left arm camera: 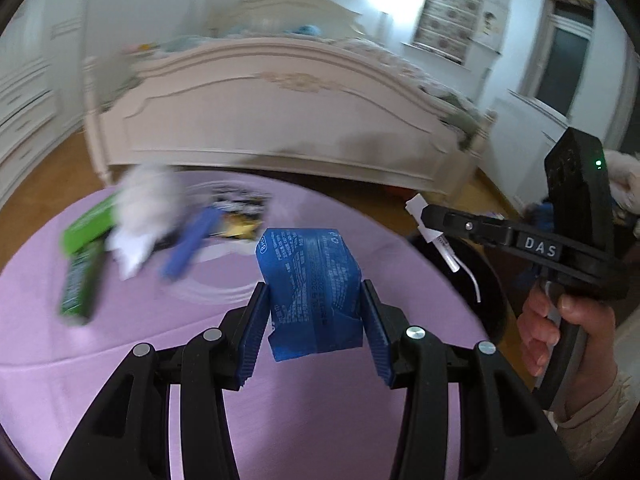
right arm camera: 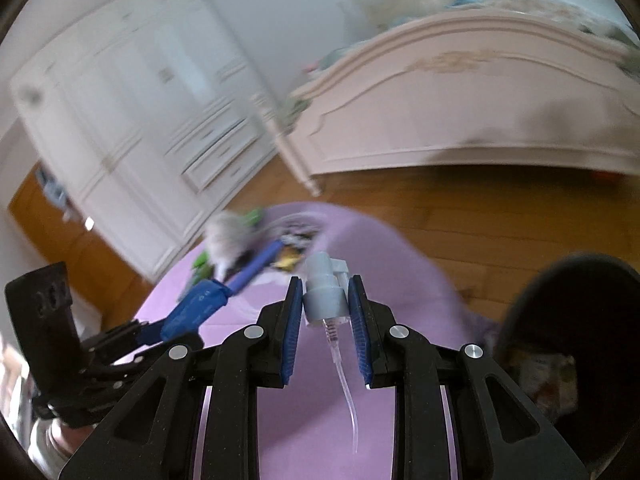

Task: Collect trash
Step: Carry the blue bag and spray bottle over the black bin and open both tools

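My left gripper (left arm camera: pixel 314 290) is shut on a blue printed carton (left arm camera: pixel 310 276) and holds it above the purple table (left arm camera: pixel 120 360). My right gripper (right arm camera: pixel 325 286) is shut on a white spray pump head (right arm camera: pixel 325 298) whose clear tube (right arm camera: pixel 346 392) hangs down. In the left wrist view the right gripper (left arm camera: pixel 424 216) is at the right, over a black bin (left arm camera: pixel 486 280). In the right wrist view the left gripper (right arm camera: pixel 160 330) with the blue carton (right arm camera: pixel 196 308) is at the lower left. A blurred pile of trash lies on the table: green boxes (left arm camera: pixel 82 256), crumpled white paper (left arm camera: pixel 144 208), a blue stick (left arm camera: pixel 192 240).
The black bin (right arm camera: pixel 568 344) stands right of the table and holds some wrappers (right arm camera: pixel 548 376). A cream bed footboard (left arm camera: pixel 280 120) stands behind the table on a wooden floor (right arm camera: pixel 460 216). White wardrobes (right arm camera: pixel 140 120) are at the left.
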### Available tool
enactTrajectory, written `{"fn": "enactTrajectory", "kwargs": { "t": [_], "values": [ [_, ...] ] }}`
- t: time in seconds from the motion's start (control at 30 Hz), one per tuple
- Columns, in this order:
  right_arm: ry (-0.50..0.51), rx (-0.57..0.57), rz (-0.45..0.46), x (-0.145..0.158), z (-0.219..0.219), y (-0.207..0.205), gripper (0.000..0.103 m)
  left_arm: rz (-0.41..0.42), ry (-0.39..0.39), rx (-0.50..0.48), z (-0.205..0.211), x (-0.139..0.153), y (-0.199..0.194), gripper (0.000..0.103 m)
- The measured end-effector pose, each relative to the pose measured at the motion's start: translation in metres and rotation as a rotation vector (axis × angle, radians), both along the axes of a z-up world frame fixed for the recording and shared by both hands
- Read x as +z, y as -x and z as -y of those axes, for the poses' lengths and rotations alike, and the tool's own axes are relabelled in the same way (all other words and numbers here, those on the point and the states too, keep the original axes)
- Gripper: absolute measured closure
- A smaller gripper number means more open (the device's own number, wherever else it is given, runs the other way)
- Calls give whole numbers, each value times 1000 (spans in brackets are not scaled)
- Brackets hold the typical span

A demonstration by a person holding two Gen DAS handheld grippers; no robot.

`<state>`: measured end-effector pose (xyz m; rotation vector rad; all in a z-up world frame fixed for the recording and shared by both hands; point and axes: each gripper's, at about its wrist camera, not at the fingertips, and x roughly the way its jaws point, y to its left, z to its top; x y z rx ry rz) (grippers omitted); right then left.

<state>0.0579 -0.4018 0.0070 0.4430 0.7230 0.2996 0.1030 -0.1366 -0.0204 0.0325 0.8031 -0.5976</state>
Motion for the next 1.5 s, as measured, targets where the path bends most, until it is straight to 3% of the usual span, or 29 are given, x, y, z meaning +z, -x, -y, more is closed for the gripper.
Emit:
{"fn": "enactTrajectory", "kwargs": {
  "t": [0.3,0.57,1.1,1.23,1.27,1.3,1.33,1.37,1.5],
  "values": [
    [-60,-212,-45,-37,108,37,78,-38,0,-187,104,-14,-7,57],
    [-108,-328,-90,-74,164,61,78,-84,-12,-286,168,-32,-6,57],
    [-169,-392,-137,-117,205,77,78,-120,-70,-368,220,-53,2,57],
    [-189,-402,-150,-122,210,79,78,-131,-80,-374,225,-55,2,52],
    [-196,-404,-153,-122,211,79,73,-133,-83,-371,227,-55,1,42],
    [-205,-406,-155,-123,212,80,60,-127,-82,-364,227,-54,1,36],
    [-210,-411,-154,-123,213,81,53,-120,-79,-359,227,-53,1,28],
    [-215,-419,-151,-123,213,83,43,-113,-73,-355,226,-52,2,27],
    [-211,-424,-155,-121,212,84,42,-111,-75,-349,224,-51,1,26]
  ]
}}
